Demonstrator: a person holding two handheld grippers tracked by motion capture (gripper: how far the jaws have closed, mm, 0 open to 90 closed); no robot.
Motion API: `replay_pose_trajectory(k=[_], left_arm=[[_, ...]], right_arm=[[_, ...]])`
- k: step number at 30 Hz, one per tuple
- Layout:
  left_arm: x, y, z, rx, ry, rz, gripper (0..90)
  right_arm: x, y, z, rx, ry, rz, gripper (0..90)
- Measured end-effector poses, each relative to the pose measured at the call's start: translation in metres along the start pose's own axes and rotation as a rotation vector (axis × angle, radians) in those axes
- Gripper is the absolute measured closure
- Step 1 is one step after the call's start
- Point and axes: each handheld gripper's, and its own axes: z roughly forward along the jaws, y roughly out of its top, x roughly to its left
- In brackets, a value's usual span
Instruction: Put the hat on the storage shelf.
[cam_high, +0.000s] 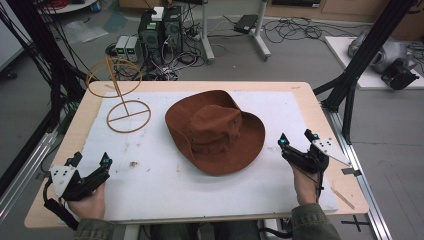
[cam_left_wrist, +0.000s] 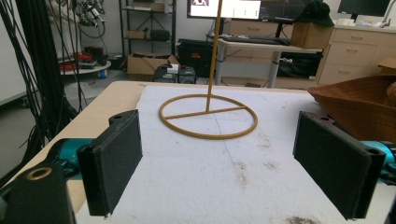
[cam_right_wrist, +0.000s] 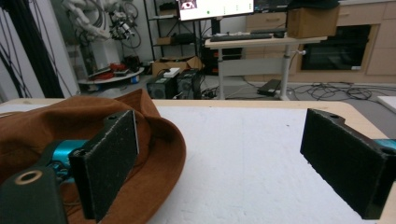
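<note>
Looking down from the high view, I see a wooden counter (cam_high: 65, 135) covered by a white mat (cam_high: 165, 180). A brown wide-brimmed hat (cam_high: 215, 131) lies crown-up near the middle of the mat, slightly toward my right. At the far left corner stands a thin gold wire stand (cam_high: 128, 116), a ring base with an upright rod and a second ring on top. My left gripper (cam_high: 90, 161) rests at the near left edge of the mat, well apart from the hat, its fingers spread wide with nothing between them. My right gripper (cam_high: 297, 139) sits just beside the hat's brim, fingers spread too, holding nothing.
</note>
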Motion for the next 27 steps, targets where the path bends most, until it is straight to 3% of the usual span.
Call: replay_pose_trajectory(k=[5,9,14,19,27], left_arm=[[0.0,0.0,0.0,-0.002,-0.002,0.004,15.9],[-0.001,0.001,0.001,0.0,-0.009,0.006,15.9],[0.0,0.002,0.0,-0.005,-0.01,0.002,15.9],[0.003,0.003,-0.001,-0.01,0.003,-0.007,15.8],[0.008,0.001,0.0,-0.003,0.012,-0.009,15.8]], right_arm=[[0.01,0.01,0.01,0.017,0.041,-0.035,10.5],[0.03,0.027,0.026,0.047,0.13,-0.097,10.5],[0.055,0.041,0.044,0.095,0.2,-0.181,10.5],[0.074,0.047,0.067,0.209,0.279,-0.199,10.5],[0.097,0.047,0.088,0.338,0.332,-0.254,10.6]])
